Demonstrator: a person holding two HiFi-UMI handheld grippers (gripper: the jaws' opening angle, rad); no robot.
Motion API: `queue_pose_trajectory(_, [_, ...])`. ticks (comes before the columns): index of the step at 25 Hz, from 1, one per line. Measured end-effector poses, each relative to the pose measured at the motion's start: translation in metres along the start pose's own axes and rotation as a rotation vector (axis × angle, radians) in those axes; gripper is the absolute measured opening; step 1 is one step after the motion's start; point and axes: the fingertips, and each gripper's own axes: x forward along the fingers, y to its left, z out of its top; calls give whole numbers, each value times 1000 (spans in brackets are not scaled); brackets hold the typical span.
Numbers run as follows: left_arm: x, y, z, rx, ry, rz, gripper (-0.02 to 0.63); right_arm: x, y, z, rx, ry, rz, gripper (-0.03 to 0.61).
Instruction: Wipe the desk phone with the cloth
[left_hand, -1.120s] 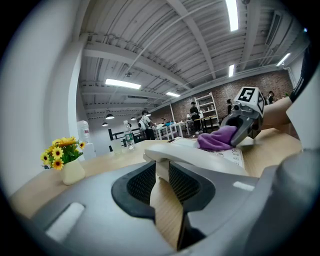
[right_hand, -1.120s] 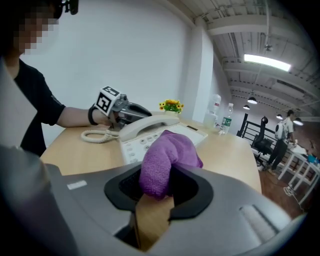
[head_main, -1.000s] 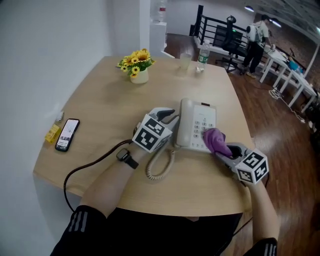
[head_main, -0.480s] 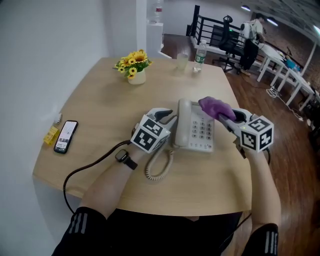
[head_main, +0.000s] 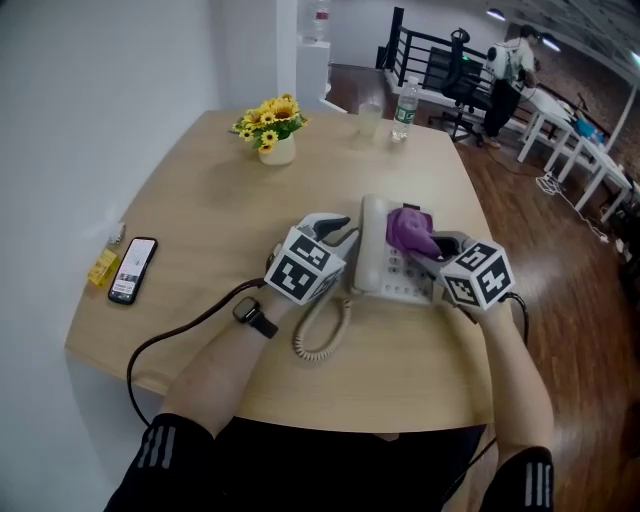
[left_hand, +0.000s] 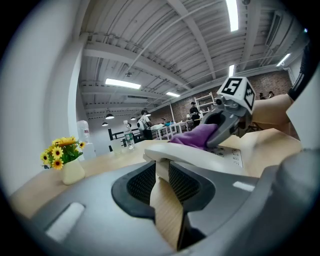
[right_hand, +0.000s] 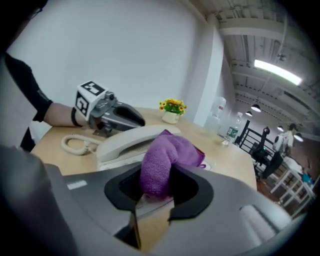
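Observation:
A cream desk phone (head_main: 400, 268) lies on the wooden table (head_main: 200, 200), its handset (head_main: 372, 240) in the cradle on the left. My left gripper (head_main: 345, 237) comes in from the left and is shut on the phone's left edge by the handset (left_hand: 200, 157); a white piece sits between its pads (left_hand: 182, 182). My right gripper (head_main: 428, 248) is shut on a purple cloth (head_main: 407, 228), which rests on the keypad next to the handset. In the right gripper view the cloth (right_hand: 162, 160) bulges out of the jaws over the phone (right_hand: 130, 140).
A coiled cord (head_main: 318, 335) loops off the phone's near left corner. A black cable (head_main: 180, 330) runs to the left gripper. A smartphone (head_main: 133, 268) and a yellow item (head_main: 105, 265) lie at the left edge. A flower vase (head_main: 272, 130), glass (head_main: 370, 122) and bottle (head_main: 404, 112) stand far back.
My right gripper carried the cloth from the phone's near right corner up to its far right side, then leftward onto the keypad by the handset. The left gripper stayed put.

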Motion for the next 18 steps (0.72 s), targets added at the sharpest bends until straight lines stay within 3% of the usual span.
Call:
queue_pose_trajectory(5, [1,0,0,1,0,-1,75,-28,65,-28,-115,26,84,126])
queue_pose_trajectory(10, [0,0,-2,1,7,0,75,-47,99,-41,-189,56,130,126])
queue_pose_trajectory(13, [0,0,-2,-3,4,0,75,-58,78,-12,-211,-18,51,126])
queue_pose_trajectory(18, [0,0,-1,-7,0,-1,75,-59,7,72,-82,-212,-67,127])
